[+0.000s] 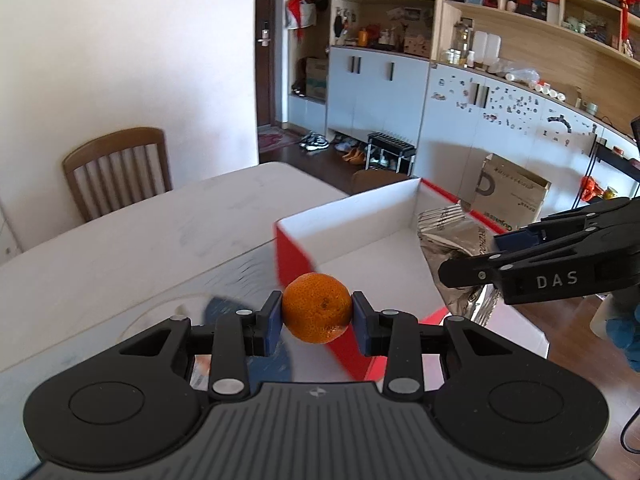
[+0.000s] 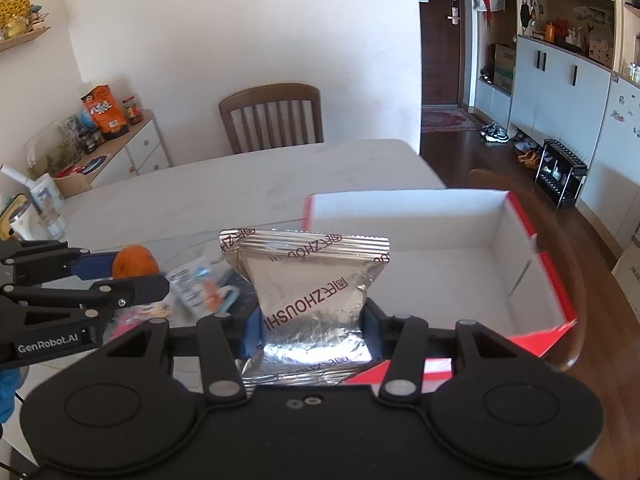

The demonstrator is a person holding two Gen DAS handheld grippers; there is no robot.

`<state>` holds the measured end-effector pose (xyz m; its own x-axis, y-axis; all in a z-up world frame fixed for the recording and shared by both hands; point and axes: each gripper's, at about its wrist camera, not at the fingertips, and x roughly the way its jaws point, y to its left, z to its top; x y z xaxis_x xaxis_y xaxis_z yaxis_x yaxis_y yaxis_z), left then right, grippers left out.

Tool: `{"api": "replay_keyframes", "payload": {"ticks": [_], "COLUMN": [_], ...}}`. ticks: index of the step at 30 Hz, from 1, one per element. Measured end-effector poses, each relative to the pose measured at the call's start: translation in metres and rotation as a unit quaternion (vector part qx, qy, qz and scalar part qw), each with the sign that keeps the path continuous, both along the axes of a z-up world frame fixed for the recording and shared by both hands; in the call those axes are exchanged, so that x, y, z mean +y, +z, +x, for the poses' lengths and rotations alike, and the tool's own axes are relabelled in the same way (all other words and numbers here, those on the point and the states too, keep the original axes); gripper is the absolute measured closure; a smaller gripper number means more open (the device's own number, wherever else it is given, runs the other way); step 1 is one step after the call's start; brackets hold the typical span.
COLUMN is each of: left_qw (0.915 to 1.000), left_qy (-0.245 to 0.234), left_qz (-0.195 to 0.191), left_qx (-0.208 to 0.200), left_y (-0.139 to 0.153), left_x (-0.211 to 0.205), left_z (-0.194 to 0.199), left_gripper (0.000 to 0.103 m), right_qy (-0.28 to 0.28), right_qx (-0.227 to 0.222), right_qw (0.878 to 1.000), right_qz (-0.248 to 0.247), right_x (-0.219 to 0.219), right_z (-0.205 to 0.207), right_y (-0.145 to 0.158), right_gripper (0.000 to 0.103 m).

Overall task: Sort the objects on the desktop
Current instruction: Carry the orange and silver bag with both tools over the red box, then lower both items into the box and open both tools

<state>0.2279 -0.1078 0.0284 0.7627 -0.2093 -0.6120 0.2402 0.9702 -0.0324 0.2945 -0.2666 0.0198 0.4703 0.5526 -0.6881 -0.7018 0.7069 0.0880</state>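
The left gripper (image 1: 317, 312) has its jaws clamped on a mandarin (image 1: 317, 307) above the near corner of the red-and-white box (image 1: 352, 216); being round, it could roll out and drop outside. The right gripper (image 2: 312, 320) pinches a foil packet (image 2: 310, 280) at the box's near edge, and the crinkled foil may slip or catch the wall.

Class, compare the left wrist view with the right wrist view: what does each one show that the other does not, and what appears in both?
Only the left wrist view shows the brown cardboard box on the floor and the long wall shelves.

Only the right wrist view shows the low white cabinet with an orange carton, a mug, and loose packets on the table.

Both show the orange in the left claw, the foil pouch in the right claw, the red-and-white box and the wooden chair.
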Motion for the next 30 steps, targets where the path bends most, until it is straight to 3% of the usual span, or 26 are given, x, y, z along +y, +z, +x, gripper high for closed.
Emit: {"api": "replay_keyframes", "payload": {"ticks": [8, 14, 23, 30], "left_qw": [0.9995, 0.9977, 0.9894, 0.9811], "left_qy": [-0.028, -0.052, -0.069, -0.074], "left_qz": [0.008, 0.036, 0.050, 0.077], "left_qx": [0.010, 0.024, 0.117, 0.161], "left_y": [-0.002, -0.019, -0.067, -0.097], "left_x": [-0.049, -0.078, -0.104, -0.115], "left_z": [0.059, 0.098, 0.161, 0.189], "left_gripper": [0.068, 0.068, 0.068, 0.068], "right_qy": [-0.016, -0.025, -0.032, -0.017], "right_qx": [-0.002, 0.010, 0.042, 0.074], "right_qw": [1.000, 1.000, 0.998, 0.994], "right_qz": [-0.003, -0.010, -0.036, -0.073], "right_x": [-0.027, -0.037, -0.042, -0.034], "right_z": [0.062, 0.100, 0.144, 0.158], "right_y": [-0.007, -0.020, -0.061, -0.094], "right_gripper": [0.054, 0.054, 0.054, 0.054]}}
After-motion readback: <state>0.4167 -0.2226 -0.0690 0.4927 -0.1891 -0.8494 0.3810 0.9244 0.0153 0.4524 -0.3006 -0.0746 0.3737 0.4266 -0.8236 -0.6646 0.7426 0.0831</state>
